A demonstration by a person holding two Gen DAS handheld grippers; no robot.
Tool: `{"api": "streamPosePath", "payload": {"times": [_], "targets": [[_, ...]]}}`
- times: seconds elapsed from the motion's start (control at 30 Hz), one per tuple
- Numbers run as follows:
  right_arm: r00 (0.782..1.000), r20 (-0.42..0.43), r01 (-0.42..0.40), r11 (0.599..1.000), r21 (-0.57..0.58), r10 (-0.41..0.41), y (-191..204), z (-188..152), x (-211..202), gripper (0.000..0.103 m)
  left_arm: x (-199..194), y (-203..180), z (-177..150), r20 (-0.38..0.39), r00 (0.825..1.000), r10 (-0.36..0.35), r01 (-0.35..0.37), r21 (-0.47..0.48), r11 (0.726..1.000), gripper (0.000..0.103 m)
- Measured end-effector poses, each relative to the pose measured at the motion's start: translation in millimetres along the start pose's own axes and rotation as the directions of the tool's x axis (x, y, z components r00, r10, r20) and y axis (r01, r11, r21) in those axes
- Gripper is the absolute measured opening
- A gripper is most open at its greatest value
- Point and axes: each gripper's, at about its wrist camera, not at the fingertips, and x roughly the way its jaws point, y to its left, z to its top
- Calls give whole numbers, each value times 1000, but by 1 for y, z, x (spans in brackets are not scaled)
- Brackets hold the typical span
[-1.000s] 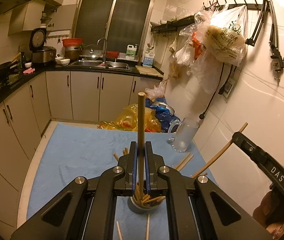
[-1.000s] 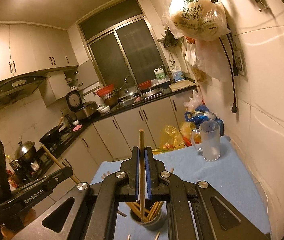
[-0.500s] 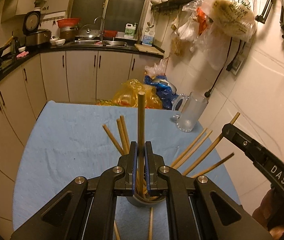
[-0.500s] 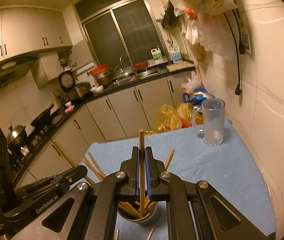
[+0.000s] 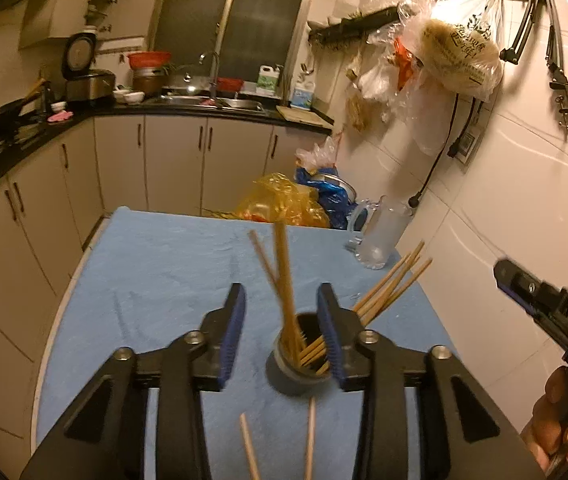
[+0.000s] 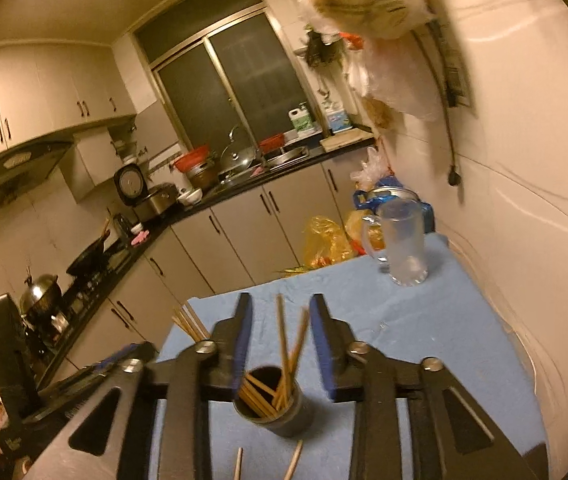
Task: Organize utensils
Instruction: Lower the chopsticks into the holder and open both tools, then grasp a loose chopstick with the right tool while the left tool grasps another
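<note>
The left gripper (image 5: 282,322) and the right gripper (image 6: 280,338) are both opening, each partly spread with blurred chopsticks (image 5: 284,276) passing untouched between the pads. The chopsticks are standing in the dark cup (image 6: 274,410) on the blue tablecloth (image 5: 156,272).

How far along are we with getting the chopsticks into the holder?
Done: several chopsticks already stand in the dark holder.
In hand: nothing gripped. The jaws of the left gripper and right gripper are opening, with a blurred chopstick apparently dropping into the holder.
Left: two loose chopsticks lie on the blue cloth in front of the holder.
</note>
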Motion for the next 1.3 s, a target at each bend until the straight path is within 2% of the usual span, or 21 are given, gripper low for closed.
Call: {"api": "streamPosePath", "payload": {"times": [0.1, 0.17, 0.33, 0.47, 0.57, 0.7, 0.83, 0.93, 1.0, 1.03, 1.1, 1.3], "targets": [[997, -73, 23, 1000, 15, -22, -16, -32, -1, 40, -10, 12, -30, -14, 999, 38, -38, -14, 999, 40], [990, -138, 34, 999, 17, -31, -24, -54, 6, 40, -11, 19, -52, -46, 998, 38, -40, -35, 999, 41], [952, -302, 66, 998, 9, -60, -36, -112, 26, 40, 0, 33, -117, -152, 984, 97, -101, -22, 995, 41], [933, -356, 55, 998, -7, -54, -34, -139, 30, 40, 10, 47, -163, -220, 967, 132, -142, -30, 989, 41], [916, -399, 34, 999, -14, -37, -30, -156, 36, 40, 17, 58, -180, -262, 956, 134, -153, -53, 987, 41], [892, -452, 18, 1000, 3, -15, -24, -167, 49, 40, 16, 74, -187, -271, 955, 125, -152, -80, 985, 41], [883, -463, 59, 997, -42, -72, -10, -167, 60, 40, 11, 79, -189, -260, 960, 104, -135, -102, 986, 41], [860, -499, 92, 994, -59, -109, -3, -165, 77, 40, 10, 80, -188, -264, 960, 94, -125, -105, 987, 41], [834, -546, 96, 995, -8, -85, -4, -164, 94, 40, 10, 82, -188, -266, 960, 92, -123, -104, 987, 41], [828, -555, 99, 995, -2, -83, -4, -164, 99, 40, 9, 84, -188, -267, 959, 92, -124, -104, 987, 41], [802, -583, 138, 990, -25, -126, -3, -164, 114, 39, 7, 86, -188, -269, 959, 93, -124, -102, 987, 41], [765, -627, 148, 987, -56, -150, 6, -170, 145, 21, 9, 93, -189, -284, 955, 90, -125, -108, 986, 41]]}}
